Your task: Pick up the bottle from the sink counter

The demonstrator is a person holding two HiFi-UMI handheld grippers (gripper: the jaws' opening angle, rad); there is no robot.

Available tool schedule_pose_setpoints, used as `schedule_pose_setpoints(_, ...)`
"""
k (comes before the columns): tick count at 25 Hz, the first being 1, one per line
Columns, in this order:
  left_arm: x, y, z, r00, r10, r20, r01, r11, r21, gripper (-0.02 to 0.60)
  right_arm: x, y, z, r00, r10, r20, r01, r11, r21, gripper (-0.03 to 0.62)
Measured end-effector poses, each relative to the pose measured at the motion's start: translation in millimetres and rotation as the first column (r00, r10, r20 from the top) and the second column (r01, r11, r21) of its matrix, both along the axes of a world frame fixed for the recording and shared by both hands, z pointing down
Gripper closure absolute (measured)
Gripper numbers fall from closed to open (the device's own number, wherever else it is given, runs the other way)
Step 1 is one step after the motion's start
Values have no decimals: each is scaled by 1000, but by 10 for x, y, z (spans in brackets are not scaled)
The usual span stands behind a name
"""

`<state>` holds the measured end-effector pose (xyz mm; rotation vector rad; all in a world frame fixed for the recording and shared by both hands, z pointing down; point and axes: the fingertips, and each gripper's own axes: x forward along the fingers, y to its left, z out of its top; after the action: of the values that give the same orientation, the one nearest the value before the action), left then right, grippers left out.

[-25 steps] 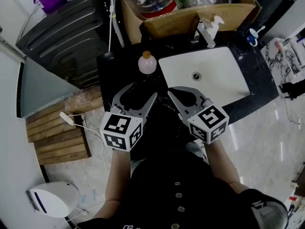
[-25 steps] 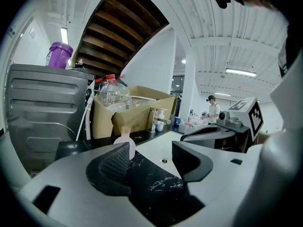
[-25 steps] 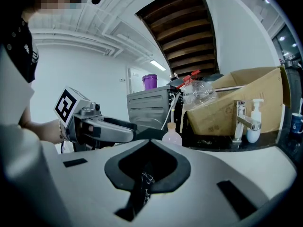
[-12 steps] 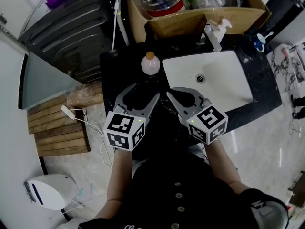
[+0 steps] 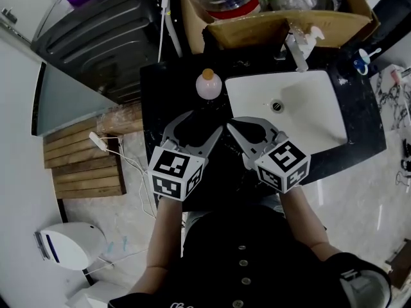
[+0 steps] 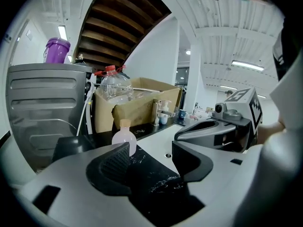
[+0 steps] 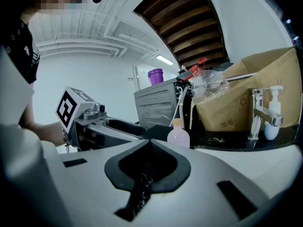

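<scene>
The left gripper [image 5: 196, 122] hovers low over the counter [image 5: 160, 95] with its jaws spread. Its own view shows only bare black stone between the pads, so it holds nothing. The right gripper [image 5: 243, 122] sits just beside it at 3 o'clock with its jaw tips pressed together around an empty hollow, and it grips nothing either. The black counter fills the middle of the head view, with the white sink [image 5: 308, 108] set into its right half. Behind both, at 12 o'clock, a cardboard box [image 5: 295, 24] full of clear containers stands against the back edge. The bottle [image 5: 209, 85] is small and round, pale and translucent with a tan cap. It stands upright on the counter just beside the sink's left rim, at about 12 o'clock from the left gripper and 11 o'clock from the right. It is near the left jaws but clearly apart from them. In the left gripper view it rises beyond the left pad, ahead of the opening and a little to its left, not inside it. I judge the pickup to be at the approach stage. The hands are in front of the target and one gripper is open for it, but nothing has been reached, closed on or lifted. Almost all of the task is left: bringing the open jaws forward and slightly left around the bottle's body, closing on it, and raising it off the stone. The left gripper looks the likelier one to take it, given its spread jaws and its line to the bottle.
</scene>
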<state>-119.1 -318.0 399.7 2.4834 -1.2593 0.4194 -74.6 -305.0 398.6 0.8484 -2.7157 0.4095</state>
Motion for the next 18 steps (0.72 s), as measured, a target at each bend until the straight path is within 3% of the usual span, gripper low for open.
schedule_pose_setpoints(12, 23, -231, 137, 999, -32, 20, 33, 999, -19, 305, 74, -100, 144, 1000, -1, 3, 1, 999, -35, 591)
schedule_pose_setpoints(18, 16, -331, 320, 999, -3, 49, 6, 999, -53, 304, 148, -147, 239, 1000, 17, -7, -17, 998, -65, 591)
